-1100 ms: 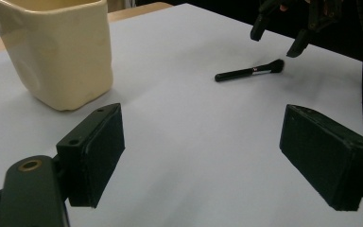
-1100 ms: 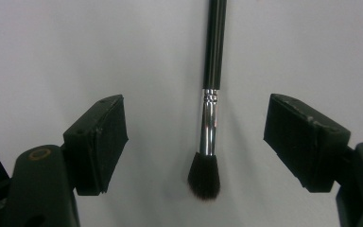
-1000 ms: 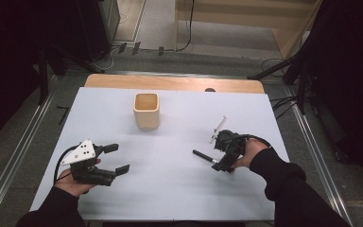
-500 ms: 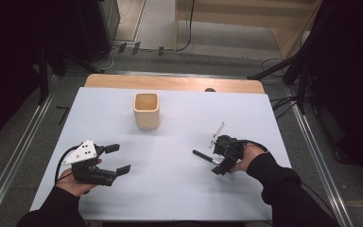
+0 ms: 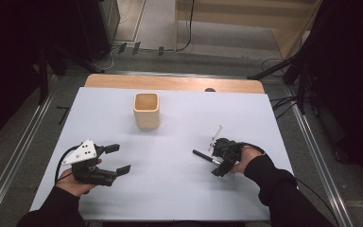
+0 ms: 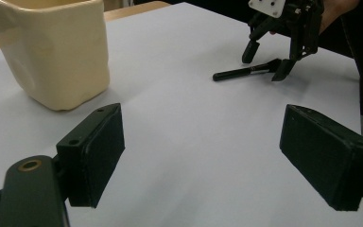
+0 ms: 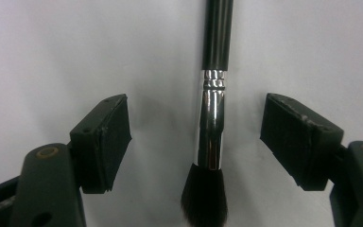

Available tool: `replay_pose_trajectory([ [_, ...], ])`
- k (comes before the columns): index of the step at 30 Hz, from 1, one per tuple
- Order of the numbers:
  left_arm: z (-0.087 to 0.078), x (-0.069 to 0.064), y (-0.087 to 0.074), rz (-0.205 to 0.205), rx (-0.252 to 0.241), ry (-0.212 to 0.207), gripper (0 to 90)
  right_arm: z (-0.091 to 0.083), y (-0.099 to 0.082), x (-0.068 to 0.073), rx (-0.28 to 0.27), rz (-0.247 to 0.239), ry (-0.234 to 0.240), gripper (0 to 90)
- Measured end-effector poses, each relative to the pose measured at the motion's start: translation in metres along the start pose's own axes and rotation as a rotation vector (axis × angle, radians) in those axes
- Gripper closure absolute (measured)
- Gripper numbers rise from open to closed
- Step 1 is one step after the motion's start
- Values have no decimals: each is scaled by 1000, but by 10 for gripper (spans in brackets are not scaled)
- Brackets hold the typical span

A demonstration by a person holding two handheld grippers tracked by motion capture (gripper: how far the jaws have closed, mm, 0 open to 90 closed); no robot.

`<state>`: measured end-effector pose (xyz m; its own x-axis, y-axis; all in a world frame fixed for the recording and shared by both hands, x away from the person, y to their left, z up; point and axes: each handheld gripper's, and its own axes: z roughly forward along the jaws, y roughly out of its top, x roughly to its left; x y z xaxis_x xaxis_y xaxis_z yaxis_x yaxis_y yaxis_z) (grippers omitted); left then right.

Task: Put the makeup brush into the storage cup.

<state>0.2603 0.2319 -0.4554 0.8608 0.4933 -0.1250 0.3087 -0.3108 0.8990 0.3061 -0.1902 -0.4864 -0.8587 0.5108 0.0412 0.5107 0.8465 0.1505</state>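
A makeup brush with a black handle, silver ferrule and dark bristles lies flat on the white table. My right gripper points down over its bristle end, jaws open, one on each side of the ferrule, and neither pad touches the brush. In the left gripper view the right gripper stands over the brush at the far right. My left gripper rests low at the near left, open with nothing between its pads.
A cream square cup stands upright at the back centre, and it looms close at the left of the left gripper view. A thin white stick lies just beyond the right gripper. A wooden strip runs along the table's far edge.
The right gripper has sunk toward the table and now straddles the brush more closely. The left gripper has stayed where it was.
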Motion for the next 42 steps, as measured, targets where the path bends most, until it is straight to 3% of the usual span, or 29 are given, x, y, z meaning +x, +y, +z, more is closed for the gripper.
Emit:
replay_pose_trajectory([
  [10,-1,0,0,0,-1,1,153,1,1,0,20,-15,-50,408],
  [14,0,0,0,-2,-2,-1,153,-1,4,3,35,-33,-52,507],
  [25,0,0,0,-4,-1,2,153,-2,5,4,55,-45,-46,676],
  [29,0,0,0,-5,3,4,153,-3,5,2,61,-24,-44,775],
  [42,0,0,0,-11,4,-1,153,-4,5,-5,54,26,-16,788],
])
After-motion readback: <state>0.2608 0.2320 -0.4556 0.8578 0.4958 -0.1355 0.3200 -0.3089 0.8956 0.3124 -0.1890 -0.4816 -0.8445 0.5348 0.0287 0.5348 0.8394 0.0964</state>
